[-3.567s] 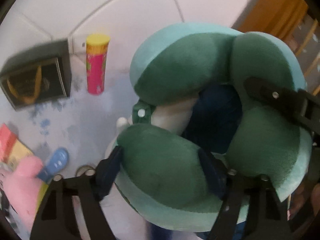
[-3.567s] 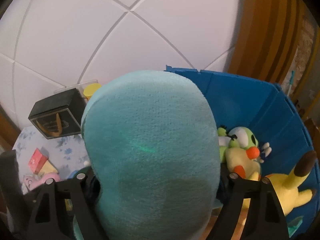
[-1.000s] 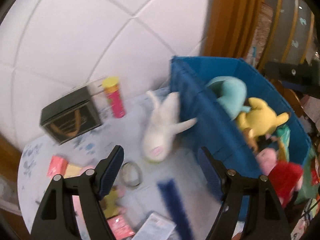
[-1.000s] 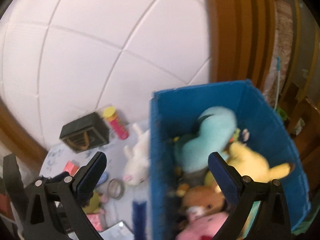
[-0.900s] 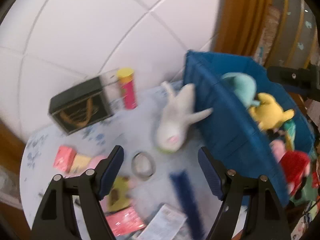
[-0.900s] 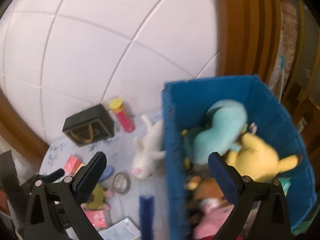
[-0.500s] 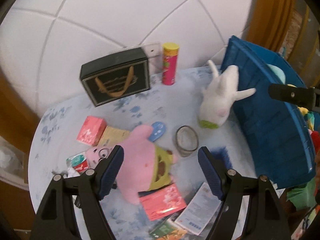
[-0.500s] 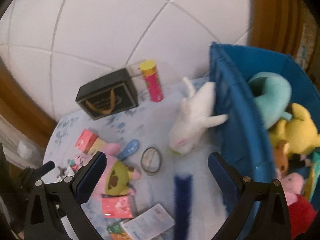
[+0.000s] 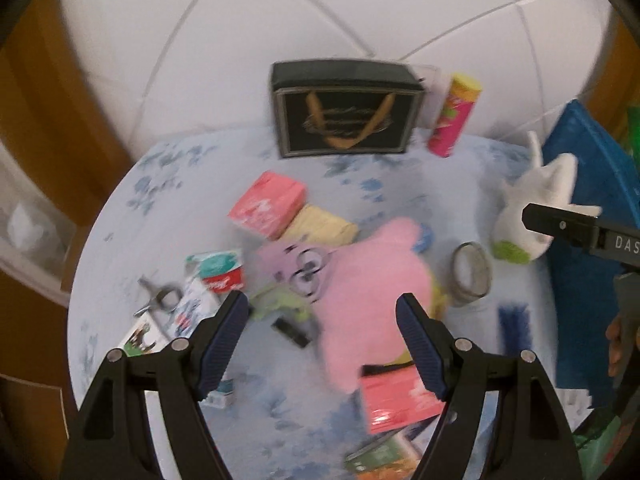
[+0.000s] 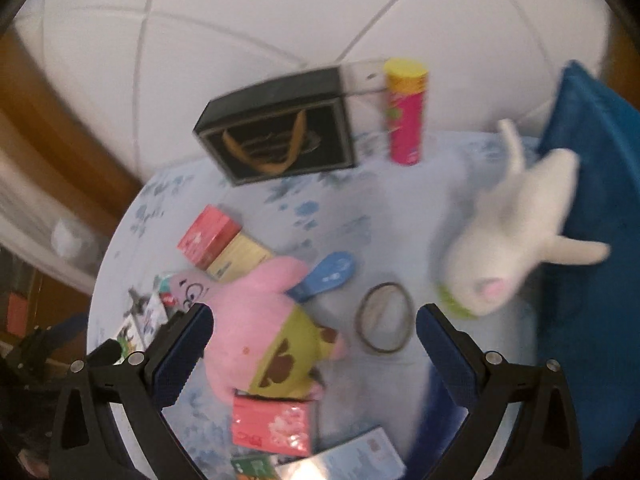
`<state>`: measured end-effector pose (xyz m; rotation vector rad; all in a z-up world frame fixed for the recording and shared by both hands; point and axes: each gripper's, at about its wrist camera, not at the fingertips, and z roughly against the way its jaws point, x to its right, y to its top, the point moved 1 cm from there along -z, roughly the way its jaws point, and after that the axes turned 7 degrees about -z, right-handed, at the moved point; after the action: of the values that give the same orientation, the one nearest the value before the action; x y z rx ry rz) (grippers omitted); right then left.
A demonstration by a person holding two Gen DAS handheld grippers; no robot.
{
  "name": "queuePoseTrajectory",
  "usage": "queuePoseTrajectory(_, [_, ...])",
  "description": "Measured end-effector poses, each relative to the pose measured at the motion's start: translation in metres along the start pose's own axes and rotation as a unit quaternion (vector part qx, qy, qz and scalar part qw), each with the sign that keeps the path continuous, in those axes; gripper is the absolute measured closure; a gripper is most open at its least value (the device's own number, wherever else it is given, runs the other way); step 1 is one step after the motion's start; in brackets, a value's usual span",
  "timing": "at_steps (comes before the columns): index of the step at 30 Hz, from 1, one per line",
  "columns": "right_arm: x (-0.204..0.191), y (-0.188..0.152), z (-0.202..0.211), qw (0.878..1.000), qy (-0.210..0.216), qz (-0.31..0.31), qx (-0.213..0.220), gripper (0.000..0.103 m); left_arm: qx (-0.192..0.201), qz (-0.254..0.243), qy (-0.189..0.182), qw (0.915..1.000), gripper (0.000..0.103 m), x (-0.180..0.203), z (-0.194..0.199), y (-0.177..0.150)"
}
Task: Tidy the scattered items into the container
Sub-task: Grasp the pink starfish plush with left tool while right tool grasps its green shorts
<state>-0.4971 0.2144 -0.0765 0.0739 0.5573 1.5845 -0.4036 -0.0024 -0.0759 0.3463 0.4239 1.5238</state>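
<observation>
**Both grippers wide apart above a cluttered round table**

The left gripper [image 9: 322, 322] hangs over the middle of the round table with its pale blue flowered cloth [image 9: 192, 168], fingers spread wide and holding nothing. The right gripper [image 10: 314, 330] is likewise spread and empty, over the same surface.

Between the left gripper's fingers lies the pink star-shaped plush toy with green and brown shorts [image 9: 368, 276], flat on the cloth near the table's centre. A blue oval paddle-shaped item [image 10: 326, 276] lies touching its upper arm. A red carton [image 9: 266, 204] and a tan carton [image 9: 320, 228] lie side by side just beyond its head. A red packet [image 10: 272, 424] lies against its lower edge, with printed leaflets [image 10: 356, 458] near the table's front rim.

A grey ring of tape [image 10: 384, 318] lies flat in an open patch of cloth between the pink plush and the white rabbit plush toy [image 10: 516, 236]. The rabbit leans against the outer wall of the tall blue fabric container [image 10: 592, 184], which stands at the table's right edge. A dark blue strip [image 9: 514, 326] lies beside the container's base.

At the far edge, against the white tiled wall [image 9: 320, 12], stand a black gift box with a gold ribbon [image 9: 344, 110] and an upright pink snack tube with a yellow lid [image 10: 404, 112]. Small packets and metal clippers [image 9: 158, 298] crowd the left rim. The widest bare cloth lies between the black box and the cartons.
</observation>
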Motion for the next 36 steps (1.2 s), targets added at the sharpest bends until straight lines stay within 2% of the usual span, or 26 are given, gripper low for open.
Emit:
queuePoseTrajectory(7, [-0.029,-0.026,-0.052,0.999,0.015,0.017,-0.036,0.000,-0.015,0.033,0.023,0.9991,0.027,-0.071,-0.024,-0.028])
queuePoseTrajectory(13, [-0.023,-0.059,-0.081,0.998,0.027,-0.021,-0.047,0.000,-0.013,-0.006,0.024,0.9996,0.027,-0.094,-0.047,-0.038])
queuePoseTrajectory(16, [-0.012,-0.074,-0.090,0.997,0.025,-0.056,-0.046,0.000,-0.009,-0.040,0.017,0.9990,0.027,-0.092,-0.065,-0.036])
queuePoseTrajectory(20, [-0.001,-0.090,-0.095,0.994,0.028,-0.099,-0.042,0.000,-0.004,-0.065,-0.019,0.9977,0.027,-0.082,-0.086,-0.027])
queuePoseTrajectory(23, [0.004,-0.103,-0.099,0.992,0.028,-0.120,-0.038,0.000,0.003,-0.089,-0.026,0.9957,0.025,-0.072,-0.101,-0.015])
queuePoseTrajectory(25, [0.007,-0.111,-0.105,0.990,0.032,-0.129,-0.043,0.000,0.006,-0.106,-0.024,0.9940,0.020,-0.065,-0.111,-0.008])
queuePoseTrajectory(31, [0.006,-0.122,-0.121,0.986,0.050,-0.149,-0.048,0.000,0.011,-0.136,-0.048,0.9895,0.020,-0.048,-0.136,0.013])
queuePoseTrajectory(36, [-0.001,-0.116,-0.133,0.986,0.066,-0.145,-0.053,0.000,0.000,-0.135,-0.068,0.9885,0.020,-0.038,-0.163,0.028])
